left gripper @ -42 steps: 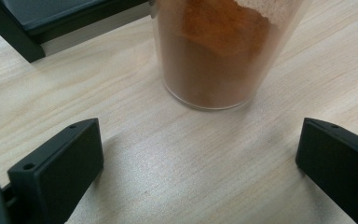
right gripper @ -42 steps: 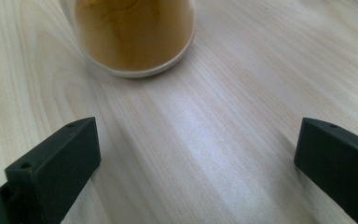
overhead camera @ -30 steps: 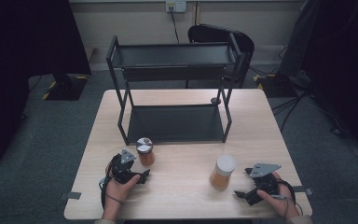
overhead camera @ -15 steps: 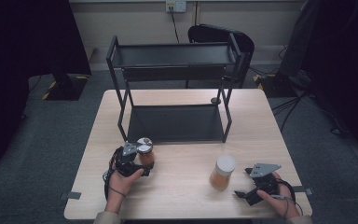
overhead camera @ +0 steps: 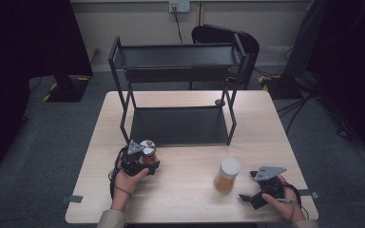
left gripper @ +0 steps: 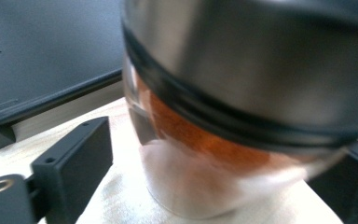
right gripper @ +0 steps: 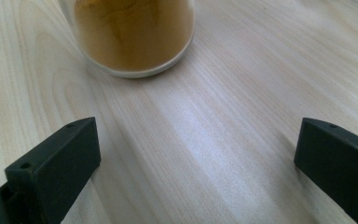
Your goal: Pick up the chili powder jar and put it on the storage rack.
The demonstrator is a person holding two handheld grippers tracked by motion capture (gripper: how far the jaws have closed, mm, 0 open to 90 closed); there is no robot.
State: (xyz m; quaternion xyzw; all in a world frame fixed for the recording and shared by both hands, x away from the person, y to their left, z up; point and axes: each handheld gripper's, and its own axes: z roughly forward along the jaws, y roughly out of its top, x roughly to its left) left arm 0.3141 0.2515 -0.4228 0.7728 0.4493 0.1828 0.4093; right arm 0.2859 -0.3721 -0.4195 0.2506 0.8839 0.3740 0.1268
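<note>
- High view: the left gripper sits lower left of centre on the desk, its fingers around the metal-lidded jar, which stands upright just in front of the rack. The right gripper rests at lower right, just right of the white-lidded jar, also upright.
- Left gripper view: the metal-lidded jar stands between the fingers, long axis vertical. The jaws have just been closing; a gap shows at the left finger, so no grip yet.
- Right gripper view: fingers spread wide, nothing between them; the white-lidded jar stands ahead at upper left, apart from them.
</note>
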